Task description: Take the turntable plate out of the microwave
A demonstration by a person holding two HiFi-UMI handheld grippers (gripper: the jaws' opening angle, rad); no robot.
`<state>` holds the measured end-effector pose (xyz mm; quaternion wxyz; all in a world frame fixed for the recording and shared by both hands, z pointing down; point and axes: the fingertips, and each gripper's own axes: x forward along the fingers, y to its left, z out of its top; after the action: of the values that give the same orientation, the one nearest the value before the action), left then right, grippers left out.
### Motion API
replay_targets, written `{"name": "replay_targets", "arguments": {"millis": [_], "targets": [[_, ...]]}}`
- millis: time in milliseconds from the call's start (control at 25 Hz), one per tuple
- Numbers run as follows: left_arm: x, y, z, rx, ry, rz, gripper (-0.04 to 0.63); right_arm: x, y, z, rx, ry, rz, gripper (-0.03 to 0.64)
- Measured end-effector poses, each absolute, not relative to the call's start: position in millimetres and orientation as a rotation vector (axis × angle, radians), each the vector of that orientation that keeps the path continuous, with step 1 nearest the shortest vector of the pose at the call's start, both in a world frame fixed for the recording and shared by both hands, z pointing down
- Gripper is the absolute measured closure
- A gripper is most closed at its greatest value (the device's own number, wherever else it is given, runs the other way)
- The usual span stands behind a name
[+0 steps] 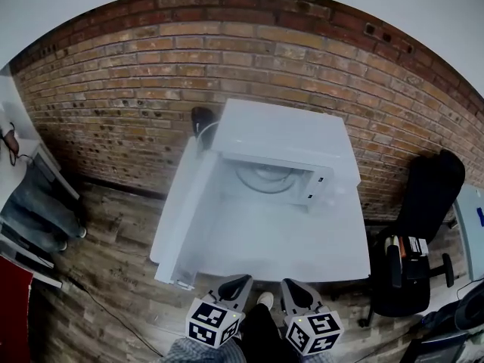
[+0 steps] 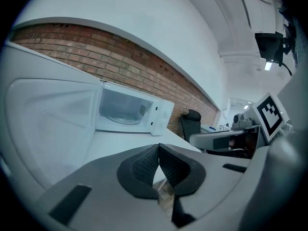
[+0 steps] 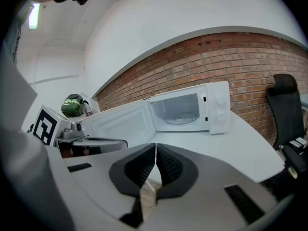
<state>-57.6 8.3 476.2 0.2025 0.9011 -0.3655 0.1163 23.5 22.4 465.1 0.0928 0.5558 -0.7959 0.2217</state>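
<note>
Facing one white microwave [image 1: 287, 134] on the one desk [image 1: 302, 244], we are holding two grippers at the desk's near edge: the left gripper [image 1: 234, 282] and the right gripper [image 1: 296, 286], each with its two fingers pressed together and gripping nothing. The single turntable plate [image 1: 265, 178] is lying inside the microwave cavity, whose one door [image 1: 185, 203] is standing open to the left. One black chair [image 1: 423, 203] is standing at the desk's right.
</note>
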Motion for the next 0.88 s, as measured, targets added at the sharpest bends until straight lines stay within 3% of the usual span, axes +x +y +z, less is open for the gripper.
{"name": "replay_targets", "arguments": {"millis": [880], "targets": [[15.9,-193.8,476.7,2.387,-1.185,0.293,0.586,92.9,-190.1,463.9,1.432,-2.479,0.589,0.598]]}}
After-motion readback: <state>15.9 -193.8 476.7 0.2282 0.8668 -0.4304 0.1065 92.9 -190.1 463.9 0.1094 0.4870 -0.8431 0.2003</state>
